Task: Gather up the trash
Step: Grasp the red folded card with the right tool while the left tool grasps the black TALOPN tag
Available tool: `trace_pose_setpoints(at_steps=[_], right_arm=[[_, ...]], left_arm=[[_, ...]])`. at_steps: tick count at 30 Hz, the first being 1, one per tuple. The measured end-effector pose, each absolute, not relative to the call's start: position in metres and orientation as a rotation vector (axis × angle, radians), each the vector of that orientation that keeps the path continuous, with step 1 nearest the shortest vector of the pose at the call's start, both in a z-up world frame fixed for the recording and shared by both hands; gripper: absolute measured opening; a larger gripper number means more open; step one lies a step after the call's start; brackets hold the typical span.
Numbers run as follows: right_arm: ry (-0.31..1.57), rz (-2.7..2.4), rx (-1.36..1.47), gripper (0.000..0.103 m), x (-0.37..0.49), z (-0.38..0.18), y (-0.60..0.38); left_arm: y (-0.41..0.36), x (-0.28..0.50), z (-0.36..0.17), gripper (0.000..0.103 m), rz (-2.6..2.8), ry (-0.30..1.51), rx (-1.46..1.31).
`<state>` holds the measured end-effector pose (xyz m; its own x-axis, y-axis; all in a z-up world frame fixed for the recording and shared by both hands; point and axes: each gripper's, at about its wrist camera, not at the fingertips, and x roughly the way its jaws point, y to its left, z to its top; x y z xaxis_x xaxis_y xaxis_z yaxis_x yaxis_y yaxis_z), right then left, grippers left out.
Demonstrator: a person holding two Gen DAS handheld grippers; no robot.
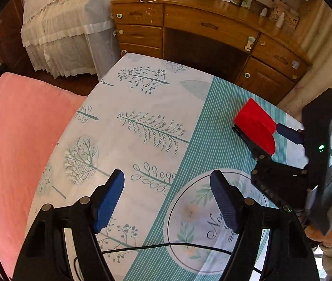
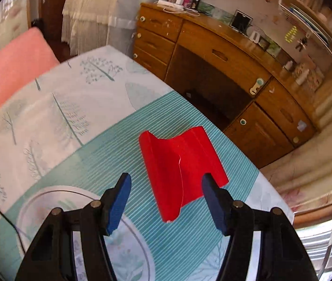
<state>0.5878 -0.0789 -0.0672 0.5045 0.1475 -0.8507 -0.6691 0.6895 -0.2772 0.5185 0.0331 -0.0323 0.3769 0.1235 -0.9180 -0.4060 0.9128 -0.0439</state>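
Item: red folded paper (image 2: 182,168), curled at both long edges and creased down the middle, lying on the striped teal band of the tabletop (image 2: 123,140); taken as the trash to be collected. Position: at 12 o'clock from the right gripper (image 2: 166,201), near end between the blue pads, far end running on toward the tabletop edge at 1 o'clock. Right gripper: jaws spread wide, one pad at either flank of the paper, not clamped on anything; right pad just beside or touching the paper's right curl, contact not resolvable. Left gripper (image 1: 168,199): jaws likewise apart, empty, hovering over the printed medallion, with the paper at 2 o'clock in its view, well apart. No bin or bag in either view; destination unknown. Risks, judged: thin, springy sheet, likely to buckle or slide along the smooth cloth instead of seating between the pads if closed from too high; a raised curl possibly pinched alone, giving a weak hold and a drop in transit; a forward push liable to send the piece off the tabletop edge toward the wooden desk (image 2: 224,53). Descent too deep likely to catch the tablecloth together with the paper. Black cable (image 1: 166,245) across the near tabletop, a possible snag for the left gripper.
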Motion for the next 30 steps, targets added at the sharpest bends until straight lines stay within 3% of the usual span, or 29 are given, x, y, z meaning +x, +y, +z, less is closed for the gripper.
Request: trace_pose_setpoints(at_steps=[1, 3, 5, 9, 19, 30], right_arm=[[0.919, 0.543, -0.665, 0.054, 0.590, -0.072, -0.078], [0.949, 0.553, -0.679, 0.028, 0.595, -0.080, -0.078], [0.988, 0.557, -0.655, 0.016, 0.602, -0.086, -0.084], [1.016, 0.590, -0.507, 0.010, 0.611, -0.082, -0.110], [1.068, 0.517, -0.111, 0.008, 0.636, -0.072, -0.188], [1.029, 0.429, 0.020, 0.007, 0.653, -0.079, -0.231]], left_arm=[[0.033, 0.522, -0.034, 0.074, 0.344, 1.139, -0.284], [0.031, 0.529, -0.038, 0.074, 0.340, 1.138, -0.282], [0.027, 0.537, -0.041, 0.074, 0.327, 1.138, -0.276], [0.016, 0.554, -0.048, 0.074, 0.291, 1.143, -0.283], [-0.021, 0.616, -0.078, 0.074, 0.184, 1.212, -0.299], [-0.048, 0.697, -0.122, 0.074, 0.269, 1.316, -0.463]])
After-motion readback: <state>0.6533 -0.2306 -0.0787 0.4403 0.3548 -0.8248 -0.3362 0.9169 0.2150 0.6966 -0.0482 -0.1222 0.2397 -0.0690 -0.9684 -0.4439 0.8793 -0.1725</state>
